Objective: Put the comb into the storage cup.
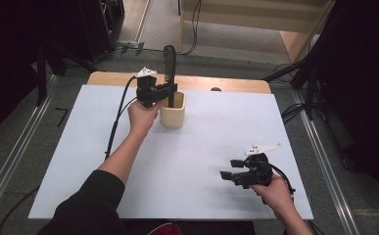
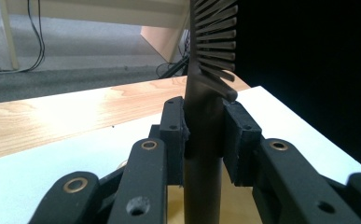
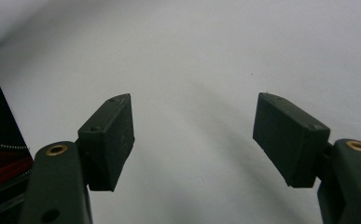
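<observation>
Left gripper (image 1: 170,90) is clamped on the handle of a black comb (image 2: 205,121), held upright over the beige cup (image 1: 173,116) near the table's far edge; the comb's lower end dips inside the cup, teeth up top. Right gripper (image 1: 227,169) rests near the front right of the white table (image 1: 192,161), jaws spread wide with nothing between them (idle). To do this well: keep the comb vertical, lower it straight down, release only once it bottoms out, don't nudge the cup.
</observation>
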A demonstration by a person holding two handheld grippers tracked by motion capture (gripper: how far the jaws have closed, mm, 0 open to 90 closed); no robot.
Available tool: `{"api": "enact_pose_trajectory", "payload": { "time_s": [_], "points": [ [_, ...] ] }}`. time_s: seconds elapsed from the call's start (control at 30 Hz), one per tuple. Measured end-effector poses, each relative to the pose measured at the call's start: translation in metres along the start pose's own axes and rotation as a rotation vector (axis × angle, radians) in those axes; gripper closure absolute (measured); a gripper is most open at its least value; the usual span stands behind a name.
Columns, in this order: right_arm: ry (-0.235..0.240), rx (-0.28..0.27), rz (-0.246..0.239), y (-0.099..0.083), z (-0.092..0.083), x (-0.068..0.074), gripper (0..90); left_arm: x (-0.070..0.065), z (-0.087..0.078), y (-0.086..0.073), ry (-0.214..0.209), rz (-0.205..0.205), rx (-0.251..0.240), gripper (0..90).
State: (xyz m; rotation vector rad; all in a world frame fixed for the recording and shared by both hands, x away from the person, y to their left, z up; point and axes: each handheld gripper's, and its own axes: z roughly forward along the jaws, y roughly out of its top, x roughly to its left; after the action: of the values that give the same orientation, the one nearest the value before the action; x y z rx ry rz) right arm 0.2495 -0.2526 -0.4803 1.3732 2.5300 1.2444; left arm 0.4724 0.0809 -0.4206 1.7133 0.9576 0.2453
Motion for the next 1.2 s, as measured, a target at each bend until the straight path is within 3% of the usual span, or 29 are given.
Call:
{"api": "enact_pose_trajectory", "payload": {
  "time_s": [0.9,0.97,1.0,1.07,1.2],
  "points": [
    [0.002,0.007,-0.001,0.0,0.001,0.001,27.2,-0.001,-0.001,-0.016,-0.005,0.042,0.014,72.7],
    [0.002,0.008,-0.001,0.0,0.001,0.001,27.2,-0.001,-0.002,-0.016,-0.012,0.053,0.006,62.7],
    [0.001,0.007,-0.001,0.0,0.001,0.001,27.2,-0.001,-0.003,-0.016,0.005,0.062,0.014,50.6],
    [0.001,0.007,-0.002,0.0,0.001,0.001,27.2,0.0,-0.004,-0.016,0.009,0.076,0.023,37.5],
    [0.0,0.007,-0.004,0.0,0.001,0.001,27.2,0.001,-0.009,-0.013,0.038,0.063,0.028,26.0]
  ]
}}
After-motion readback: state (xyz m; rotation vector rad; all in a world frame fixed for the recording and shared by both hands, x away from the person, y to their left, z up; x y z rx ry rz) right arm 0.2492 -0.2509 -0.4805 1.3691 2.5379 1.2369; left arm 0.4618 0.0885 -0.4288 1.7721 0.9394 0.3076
